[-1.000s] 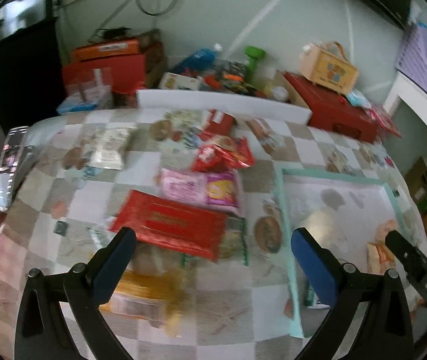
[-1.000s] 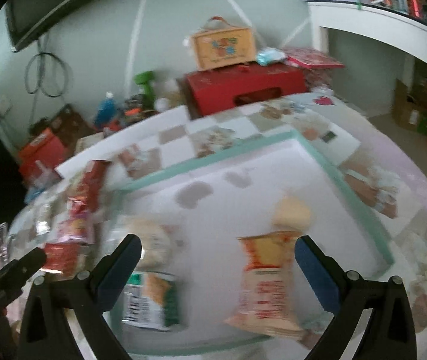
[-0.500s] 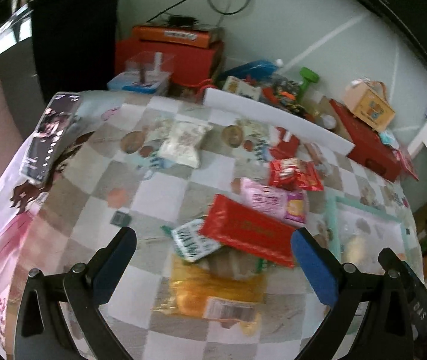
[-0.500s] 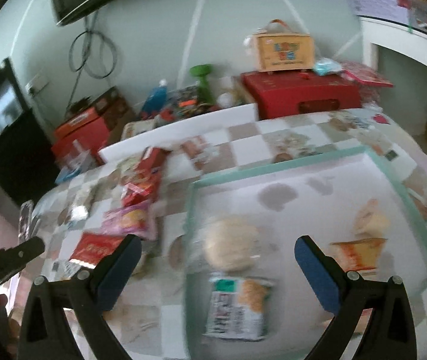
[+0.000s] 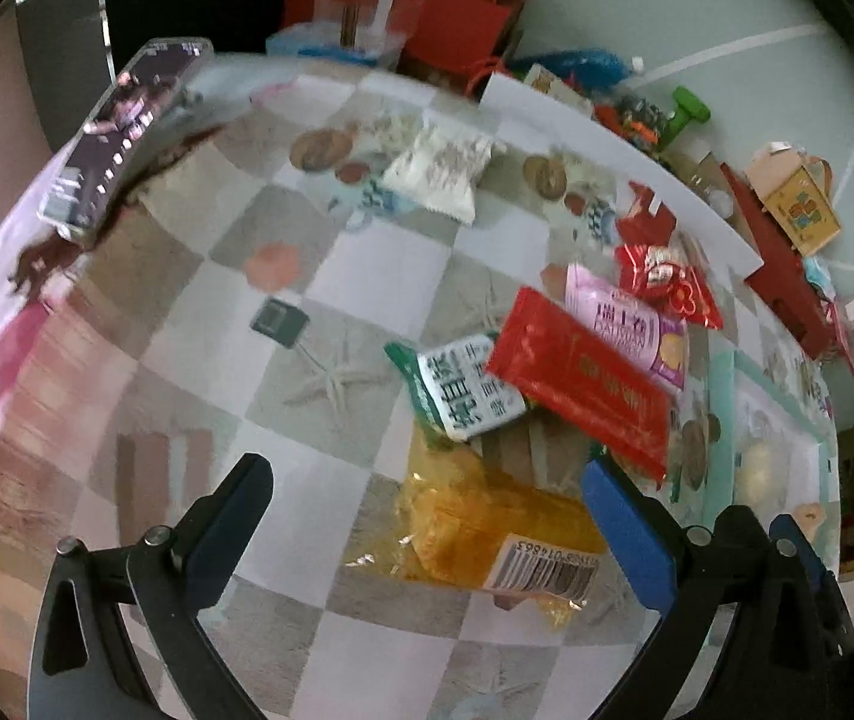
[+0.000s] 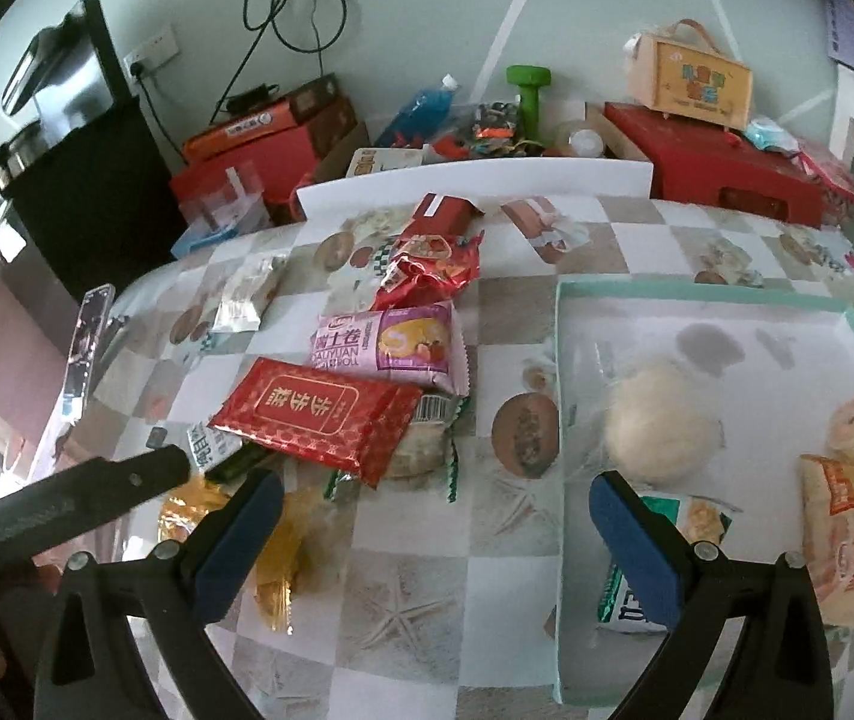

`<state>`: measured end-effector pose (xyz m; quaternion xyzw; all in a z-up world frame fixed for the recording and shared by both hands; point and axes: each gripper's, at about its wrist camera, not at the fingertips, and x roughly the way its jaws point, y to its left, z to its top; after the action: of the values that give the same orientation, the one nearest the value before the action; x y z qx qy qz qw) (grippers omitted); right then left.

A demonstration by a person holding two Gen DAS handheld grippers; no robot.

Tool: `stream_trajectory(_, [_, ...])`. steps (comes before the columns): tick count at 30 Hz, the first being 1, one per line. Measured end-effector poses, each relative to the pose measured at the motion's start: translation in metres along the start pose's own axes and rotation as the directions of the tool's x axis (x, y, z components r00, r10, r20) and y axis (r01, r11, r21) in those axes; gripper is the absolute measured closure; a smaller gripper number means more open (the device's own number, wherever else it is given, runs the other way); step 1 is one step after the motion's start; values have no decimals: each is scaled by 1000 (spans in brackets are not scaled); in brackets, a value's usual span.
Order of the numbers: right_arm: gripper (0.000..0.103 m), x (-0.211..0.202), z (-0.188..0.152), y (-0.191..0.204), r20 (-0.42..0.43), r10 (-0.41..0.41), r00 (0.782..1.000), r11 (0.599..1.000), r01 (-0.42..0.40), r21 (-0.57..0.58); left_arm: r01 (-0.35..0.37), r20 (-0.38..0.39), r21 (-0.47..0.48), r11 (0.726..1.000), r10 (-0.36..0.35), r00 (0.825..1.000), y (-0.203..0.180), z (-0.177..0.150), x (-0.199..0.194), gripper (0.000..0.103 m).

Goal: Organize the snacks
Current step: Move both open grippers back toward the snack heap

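Snack packets lie in a pile on the checkered tablecloth: a long red packet (image 5: 583,387) (image 6: 318,411), a pink one (image 5: 628,324) (image 6: 387,345), a green-and-white one (image 5: 463,390), a yellow bag (image 5: 487,525) (image 6: 288,540) and crinkled red packets (image 6: 427,267). A mint-rimmed white tray (image 6: 562,360) (image 5: 721,420) on the right holds a round bun (image 6: 661,420), an orange packet (image 6: 841,534) and a green-and-white packet (image 6: 688,525). My left gripper (image 5: 420,516) hangs open over the yellow bag. My right gripper (image 6: 433,540) is open above the table by the tray's left edge.
A white packet (image 5: 442,171) lies at the far side of the table. A phone (image 5: 120,132) rests at the left edge. Behind the table stand red boxes (image 6: 721,162), a white board (image 6: 475,183), a green dumbbell (image 6: 529,90) and a small yellow case (image 6: 697,81).
Both grippers have swung left, away from the tray toward the pile of packets. The left one has come closer to the yellow bag. Both stay open.
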<state>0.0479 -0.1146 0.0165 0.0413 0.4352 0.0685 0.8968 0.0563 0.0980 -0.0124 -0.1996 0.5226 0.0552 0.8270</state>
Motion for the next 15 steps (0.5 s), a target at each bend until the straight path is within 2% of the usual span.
stream_trajectory(3, [0,-3,2,-9,13,-14,1000,1000,14,24,-7,-24,24,1000,8,1000,-8,-3,9,0])
stream_trajectory(8, [0,-8,4,-34,25,-84,996,994,82,70,-21,-47,55,998,24,999,-17,-5,20,0])
stream_trajectory(15, [0,-9,4,-50,20,-90,996,990,88,107,-36,-80,123,992,46,996,-29,-12,30,0])
